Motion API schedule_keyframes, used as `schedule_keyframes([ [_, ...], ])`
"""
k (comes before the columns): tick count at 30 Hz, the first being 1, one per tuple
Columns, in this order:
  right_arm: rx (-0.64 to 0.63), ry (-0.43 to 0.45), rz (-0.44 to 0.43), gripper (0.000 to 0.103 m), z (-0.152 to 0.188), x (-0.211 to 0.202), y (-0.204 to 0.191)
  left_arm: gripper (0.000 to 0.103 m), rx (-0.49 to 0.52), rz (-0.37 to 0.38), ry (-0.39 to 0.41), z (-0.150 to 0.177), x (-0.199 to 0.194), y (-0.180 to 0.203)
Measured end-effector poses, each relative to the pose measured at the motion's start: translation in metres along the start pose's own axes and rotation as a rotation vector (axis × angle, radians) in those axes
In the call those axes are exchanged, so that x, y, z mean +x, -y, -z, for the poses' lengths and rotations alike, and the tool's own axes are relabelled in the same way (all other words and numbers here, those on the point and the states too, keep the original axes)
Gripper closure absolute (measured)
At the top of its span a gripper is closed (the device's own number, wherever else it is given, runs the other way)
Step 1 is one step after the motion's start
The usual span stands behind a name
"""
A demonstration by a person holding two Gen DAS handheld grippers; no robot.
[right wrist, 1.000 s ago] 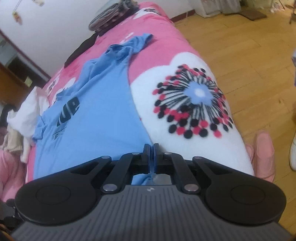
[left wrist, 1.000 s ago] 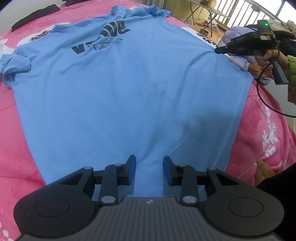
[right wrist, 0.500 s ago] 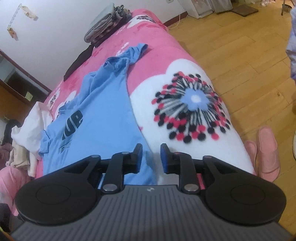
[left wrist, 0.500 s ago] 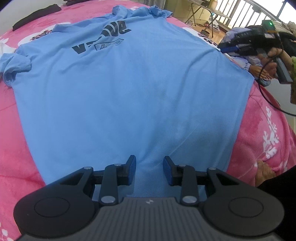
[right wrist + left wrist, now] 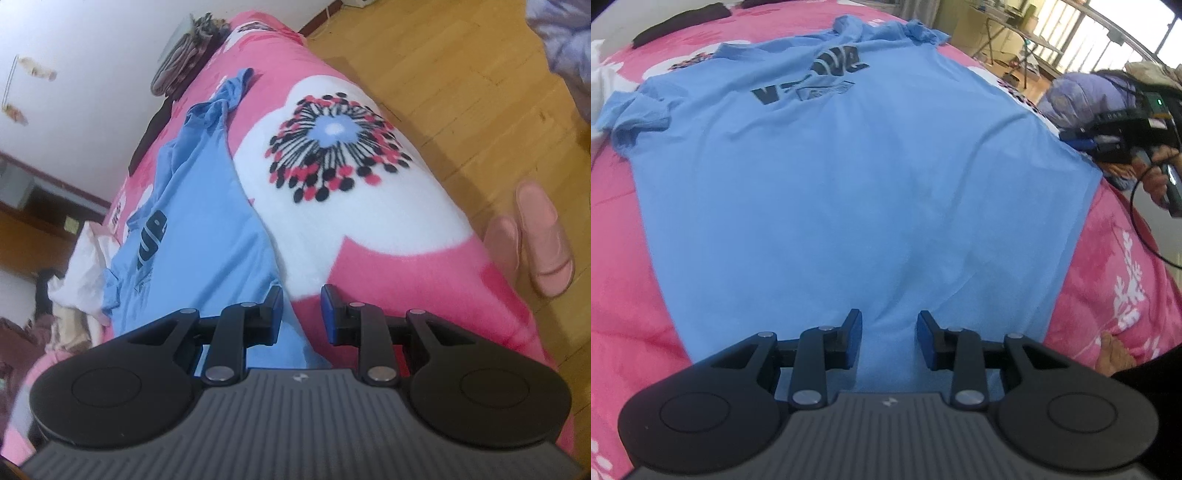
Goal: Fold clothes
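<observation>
A light blue T-shirt (image 5: 849, 184) with dark lettering lies spread flat, chest up, on a pink blanket (image 5: 624, 277). My left gripper (image 5: 888, 317) hovers open over the shirt's near hem, with fabric under the gap and nothing pinched. In the left wrist view a hand holds my right gripper (image 5: 1075, 142) at the shirt's right edge. Its own view shows the right gripper (image 5: 301, 295) open above the line where the shirt (image 5: 199, 221) meets the blanket (image 5: 406, 277), with nothing between the pads.
A black garment (image 5: 676, 22) lies at the bed's far end, and a folded pile (image 5: 181, 62) sits near the wall. White cloth (image 5: 81, 266) is bunched beyond the shirt's far sleeve. Pink slippers (image 5: 543, 236) rest on the wooden floor (image 5: 443, 74). A bare foot (image 5: 1115, 354) stands by the bed.
My right gripper, shut on the shirt's edge a second ago, opened, let the fabric go and slid sideways along the edge while rolling. The left gripper has stayed put.
</observation>
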State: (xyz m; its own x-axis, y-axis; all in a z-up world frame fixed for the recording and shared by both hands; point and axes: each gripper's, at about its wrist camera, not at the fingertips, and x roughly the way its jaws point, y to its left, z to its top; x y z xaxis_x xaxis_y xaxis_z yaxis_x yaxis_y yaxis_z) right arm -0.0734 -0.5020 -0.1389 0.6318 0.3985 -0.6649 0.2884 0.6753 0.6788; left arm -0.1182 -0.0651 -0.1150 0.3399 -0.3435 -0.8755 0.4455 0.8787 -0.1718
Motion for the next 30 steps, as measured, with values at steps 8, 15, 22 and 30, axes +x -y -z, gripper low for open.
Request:
schedule_keyframes([
  [8,0.057,-0.012,-0.031,0.074,-0.003,0.004,0.006,0.065,-0.134,-0.032,0.056,0.013,-0.034,-0.022],
  [15,0.063,-0.018,-0.048,0.068,-0.003,0.005,0.007,0.064,-0.32,-0.048,0.03,0.049,-0.058,-0.047],
  [22,0.041,-0.023,-0.061,0.061,-0.003,0.005,0.003,0.061,-0.423,-0.015,-0.026,0.078,-0.059,-0.054],
  [30,0.161,-0.062,-0.115,0.061,0.001,-0.001,0.021,0.065,-0.474,0.009,-0.054,0.092,-0.047,-0.055],
])
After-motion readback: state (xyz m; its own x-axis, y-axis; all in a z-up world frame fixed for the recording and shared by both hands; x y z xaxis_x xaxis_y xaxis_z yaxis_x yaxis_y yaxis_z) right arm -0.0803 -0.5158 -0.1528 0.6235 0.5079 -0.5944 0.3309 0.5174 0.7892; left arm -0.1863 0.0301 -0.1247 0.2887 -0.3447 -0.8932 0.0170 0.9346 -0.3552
